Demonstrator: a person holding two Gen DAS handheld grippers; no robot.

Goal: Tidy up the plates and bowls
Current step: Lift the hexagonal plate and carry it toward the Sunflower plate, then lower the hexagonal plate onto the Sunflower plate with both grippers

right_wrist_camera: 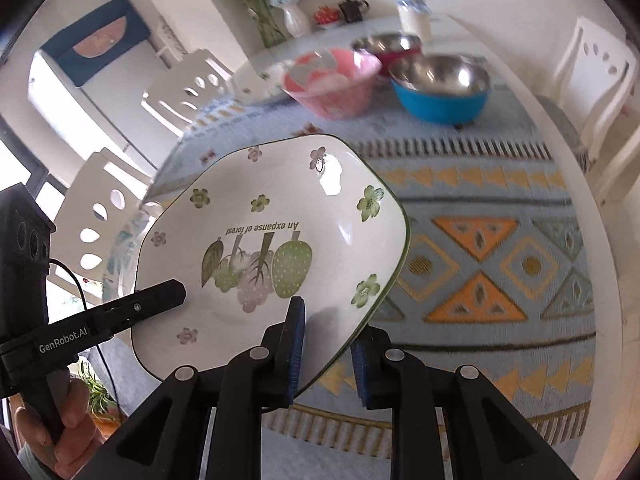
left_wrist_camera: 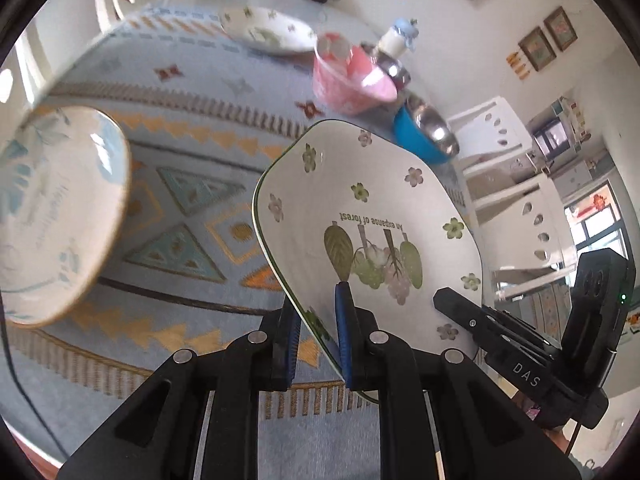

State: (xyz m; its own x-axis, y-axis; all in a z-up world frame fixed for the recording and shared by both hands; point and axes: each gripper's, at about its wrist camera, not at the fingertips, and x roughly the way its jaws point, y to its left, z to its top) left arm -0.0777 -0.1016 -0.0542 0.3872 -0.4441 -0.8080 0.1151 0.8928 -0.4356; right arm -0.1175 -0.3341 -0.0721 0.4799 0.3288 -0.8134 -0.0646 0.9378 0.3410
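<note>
The green-rimmed forest plate (left_wrist_camera: 372, 216) was held in the air above the patterned tablecloth (left_wrist_camera: 168, 208), tilted, and gripped from two sides at once. The left gripper (left_wrist_camera: 318, 336) was clamped on the plate's near edge, one blue pad (left_wrist_camera: 344, 332) lying on the printed face and the other behind the rim. The right gripper (right_wrist_camera: 326, 350) pinched the same plate (right_wrist_camera: 276, 236) in the same way, with its left pad (right_wrist_camera: 296, 340) on the face and its right pad underneath; its black finger also showed in the left wrist view, lying across the plate's lower right part. The plate was white with small green and pink flowers, a cluster of leaves and fruit, and the words "An expanse of forest" (upside down to both cameras). Beyond the plate, further across the cloth, stood a pink bowl (right_wrist_camera: 332, 80), and just beside it a steel-lined blue bowl (right_wrist_camera: 440, 88), with a red-sided steel bowl (right_wrist_camera: 386, 46) behind the pair. To the left of the pink bowl lay a second flowered plate (left_wrist_camera: 268, 30), flat on the cloth. Well to the left of the held plate, a round plate with blue leaf print (left_wrist_camera: 56, 212) filled the edge of the left wrist view, blurred. A white jar (right_wrist_camera: 414, 12) stood behind the bowls.
</note>
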